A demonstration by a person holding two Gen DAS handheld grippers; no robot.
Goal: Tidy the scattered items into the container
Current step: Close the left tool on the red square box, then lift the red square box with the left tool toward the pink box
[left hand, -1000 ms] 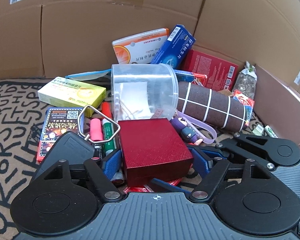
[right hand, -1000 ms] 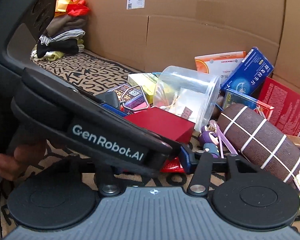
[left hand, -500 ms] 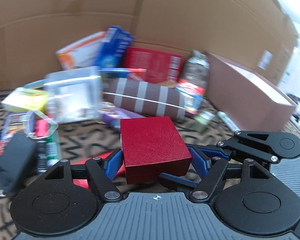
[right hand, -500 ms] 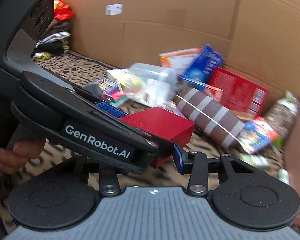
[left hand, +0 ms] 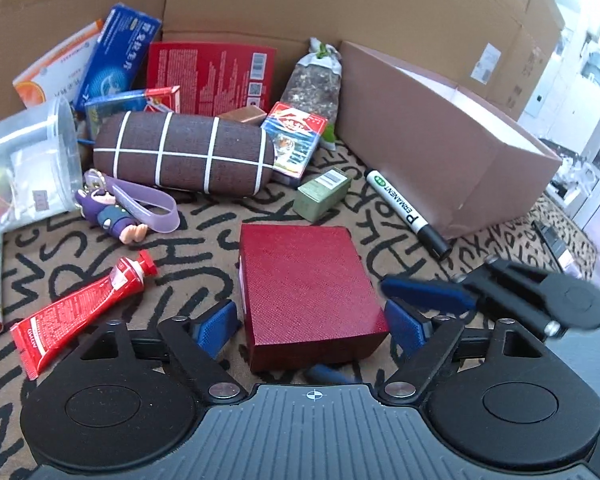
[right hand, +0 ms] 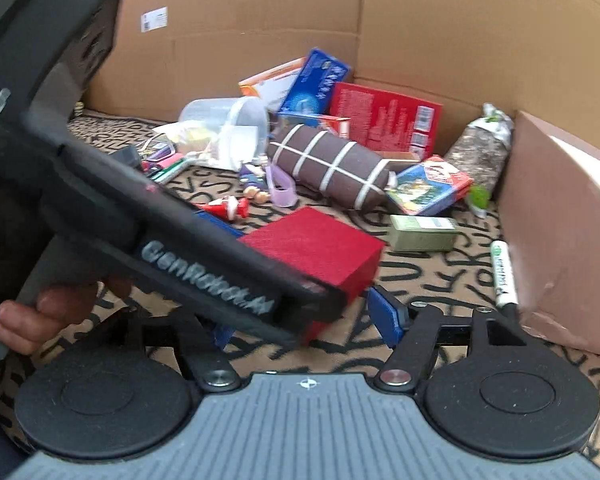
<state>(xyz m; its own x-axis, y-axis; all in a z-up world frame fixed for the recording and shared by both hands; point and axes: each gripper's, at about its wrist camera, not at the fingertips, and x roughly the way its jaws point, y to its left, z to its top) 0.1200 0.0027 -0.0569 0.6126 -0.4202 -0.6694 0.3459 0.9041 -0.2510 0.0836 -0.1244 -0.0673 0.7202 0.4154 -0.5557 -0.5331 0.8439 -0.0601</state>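
A dark red box (left hand: pixel 308 292) lies between the blue pads of my left gripper (left hand: pixel 310 324), whose jaws are opening; a gap shows on each side of the box. My right gripper (right hand: pixel 306 324) comes in from the right, its jaws opening too, one pad (right hand: pixel 388 316) standing clear of the red box (right hand: pixel 320 248). Its other finger is hidden under the left gripper's body (right hand: pixel 160 240). The brown open-topped container (left hand: pixel 440 140) stands to the right, also seen in the right wrist view (right hand: pixel 560 220). Whether the box rests on the mat I cannot tell.
On the patterned mat lie a red tube (left hand: pixel 80 312), a permanent marker (left hand: pixel 404 208), a small green box (left hand: pixel 322 194), a purple keychain figure (left hand: pixel 116 216), a checked brown case (left hand: pixel 180 152) and a clear tub (left hand: pixel 28 160). Cardboard walls ring the back. A hand (right hand: pixel 40 308) holds the left gripper.
Both grippers carried the red box to the right, away from the pile and nearer the brown container. Both sets of jaws have spread, and the left pads no longer press the box.
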